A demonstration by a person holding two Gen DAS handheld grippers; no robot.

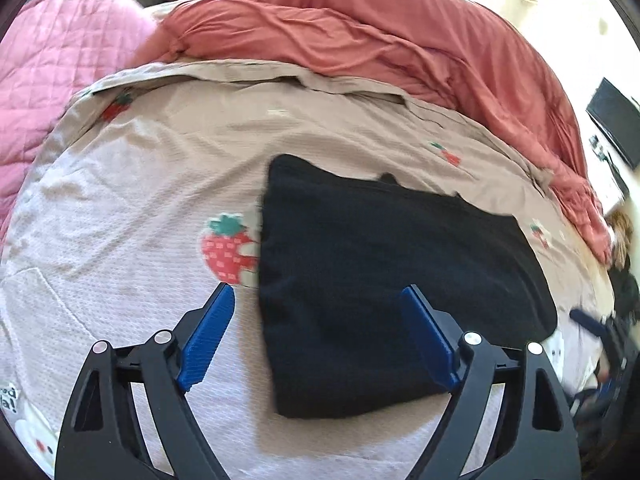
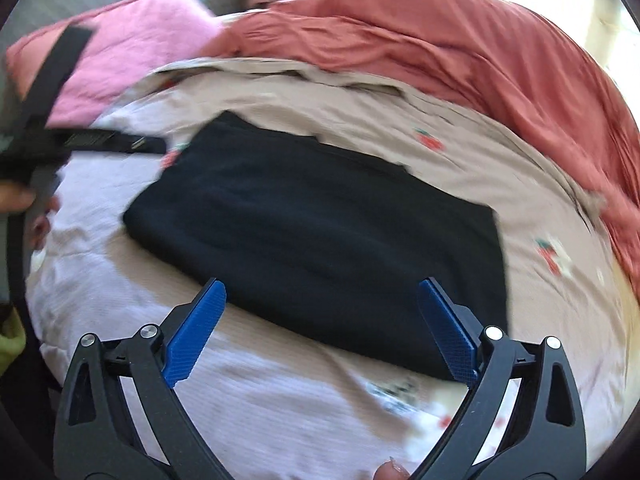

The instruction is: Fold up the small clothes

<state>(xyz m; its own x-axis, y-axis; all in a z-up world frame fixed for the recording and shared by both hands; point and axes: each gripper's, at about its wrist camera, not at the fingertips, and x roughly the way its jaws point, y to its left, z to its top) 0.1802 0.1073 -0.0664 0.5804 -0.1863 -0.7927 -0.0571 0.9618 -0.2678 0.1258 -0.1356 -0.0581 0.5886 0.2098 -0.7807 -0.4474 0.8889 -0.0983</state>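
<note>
Both my left gripper (image 1: pixel 318 292) and right gripper (image 2: pixel 322 286) hang spread wide, empty, above the folded black garment (image 1: pixel 384 280); I judge a careless fingertip could snag and unfold it.

both cameras sit on the grippers and look steeply down at the bed from close above. each view shows the same folded black garment (image 1: pixel 392 280) (image 2: pixel 320 240), the strawberry sheet (image 1: pixel 140 184) (image 2: pixel 540 216) and the red quilt (image 1: pixel 360 28) (image 2: pixel 460 40) behind.
</note>
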